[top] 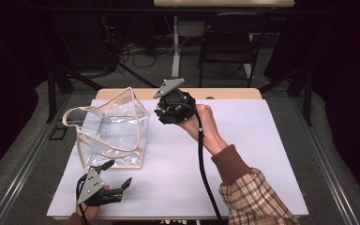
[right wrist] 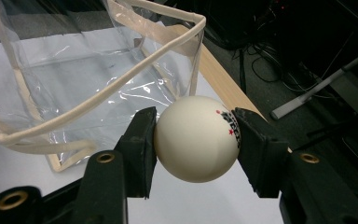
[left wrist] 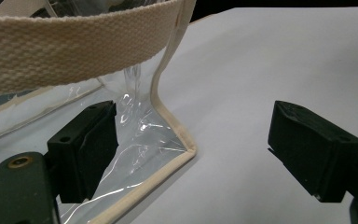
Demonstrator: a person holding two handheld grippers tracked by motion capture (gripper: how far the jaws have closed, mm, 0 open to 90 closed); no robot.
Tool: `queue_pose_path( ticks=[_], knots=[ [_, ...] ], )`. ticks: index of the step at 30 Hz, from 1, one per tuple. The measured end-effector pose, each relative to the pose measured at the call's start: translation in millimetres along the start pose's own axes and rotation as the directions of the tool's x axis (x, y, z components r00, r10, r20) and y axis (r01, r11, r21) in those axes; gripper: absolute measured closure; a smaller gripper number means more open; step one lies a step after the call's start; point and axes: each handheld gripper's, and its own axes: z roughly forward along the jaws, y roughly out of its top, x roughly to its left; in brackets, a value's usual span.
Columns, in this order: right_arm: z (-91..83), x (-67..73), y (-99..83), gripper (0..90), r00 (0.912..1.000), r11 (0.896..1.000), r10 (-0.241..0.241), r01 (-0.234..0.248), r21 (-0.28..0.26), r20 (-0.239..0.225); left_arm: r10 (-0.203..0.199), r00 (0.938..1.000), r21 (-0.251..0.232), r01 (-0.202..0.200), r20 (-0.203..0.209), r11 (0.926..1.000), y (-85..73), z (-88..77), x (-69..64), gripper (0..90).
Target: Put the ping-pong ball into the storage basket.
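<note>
A clear plastic bag (top: 115,129) with cream trim stands open on the left of the white table sheet. My right gripper (top: 163,114) hangs above the sheet just right of the bag's rim. It is shut on a white ball (right wrist: 193,140) with small printed marks, and the bag's mouth (right wrist: 88,79) lies just beyond it. My left gripper (top: 117,174) rests near the front edge, below the bag, with its jaws wide open. The bag's near bottom corner (left wrist: 168,144) lies by its left fingertip (left wrist: 86,149), and the cream strap (left wrist: 74,46) crosses above.
The white sheet (top: 248,140) covers a wooden table (top: 225,93). A black chair (top: 227,42), desk legs and floor cables stand beyond the far edge. My right gripper's cable (top: 205,178) trails across the sheet toward the front.
</note>
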Motion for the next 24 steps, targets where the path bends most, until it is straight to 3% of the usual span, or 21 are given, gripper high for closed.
queue_pose_path(
  ticks=[24],
  knots=[
    [8.2,11.8,18.1,50.8,0.9994,1.0,-0.028,0.028,-0.011,-0.018,0.0,1.0,0.004,0.0,-0.002,1.0,0.1,0.1,0.3,15.8]
  ],
)
